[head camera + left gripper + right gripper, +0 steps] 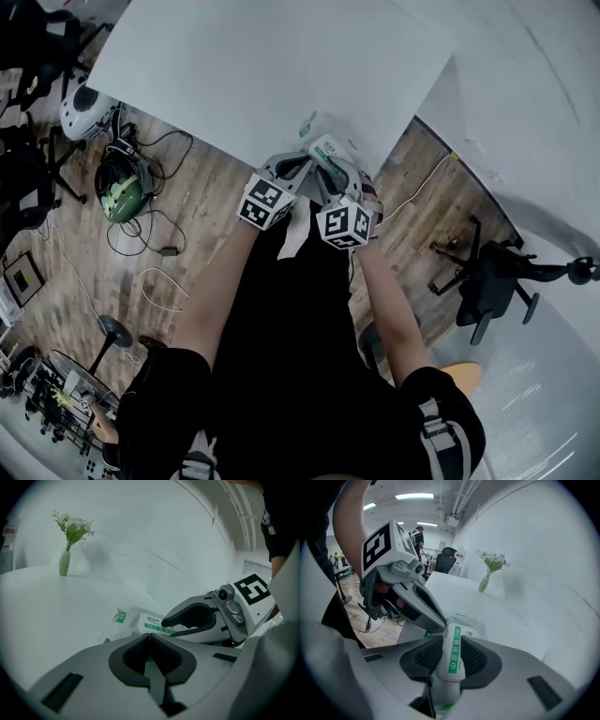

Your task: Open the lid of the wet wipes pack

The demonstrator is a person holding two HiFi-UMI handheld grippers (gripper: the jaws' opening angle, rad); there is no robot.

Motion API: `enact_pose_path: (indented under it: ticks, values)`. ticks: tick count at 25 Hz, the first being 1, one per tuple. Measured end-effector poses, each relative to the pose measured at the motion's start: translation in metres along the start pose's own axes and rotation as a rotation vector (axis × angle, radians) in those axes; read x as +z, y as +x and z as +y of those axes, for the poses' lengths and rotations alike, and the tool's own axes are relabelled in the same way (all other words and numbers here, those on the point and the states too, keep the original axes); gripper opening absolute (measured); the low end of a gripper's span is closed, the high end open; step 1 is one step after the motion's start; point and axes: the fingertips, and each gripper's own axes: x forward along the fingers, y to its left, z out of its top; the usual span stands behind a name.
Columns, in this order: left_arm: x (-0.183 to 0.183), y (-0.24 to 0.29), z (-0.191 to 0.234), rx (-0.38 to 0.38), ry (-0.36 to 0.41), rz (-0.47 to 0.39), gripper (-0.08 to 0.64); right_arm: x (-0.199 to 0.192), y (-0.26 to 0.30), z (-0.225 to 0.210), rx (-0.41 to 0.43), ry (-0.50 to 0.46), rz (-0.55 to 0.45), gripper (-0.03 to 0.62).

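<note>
The wet wipes pack (327, 149), white with green print, lies at the near edge of the white table (234, 66). In the left gripper view the pack (140, 620) lies just beyond my left gripper (150, 637). This gripper is shut, with a thin green-and-white sliver of the pack's wrapper between its pads. My right gripper (453, 640) has the pack's white lid (453, 660) with its green stripe standing upright between its pads, which touch both sides. The two grippers (298, 169) (335, 172) meet tip to tip over the pack.
A small green vase of white flowers (65, 559) stands further back on the table. Beside the table, on the wooden floor, are a black office chair (487, 277), a green helmet (122, 192) and loose cables. The person's body stands close to the table edge.
</note>
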Motion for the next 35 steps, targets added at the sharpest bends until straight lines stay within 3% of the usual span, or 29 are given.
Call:
enact_pose_path:
  ticks: [8,23,35]
  values:
    - [0.001,-0.003,0.001,-0.02,-0.013,0.006,0.025,0.003,0.001,0.003,-0.005,-0.035,0.023,0.117]
    - [0.0,-0.005,-0.002,-0.025,-0.009,0.003,0.025,0.006,-0.006,0.007,0.019,0.005,0.043,0.058]
    - [0.002,-0.007,-0.003,-0.03,-0.009,0.009,0.025,0.011,-0.01,0.008,0.033,0.017,0.056,0.051]
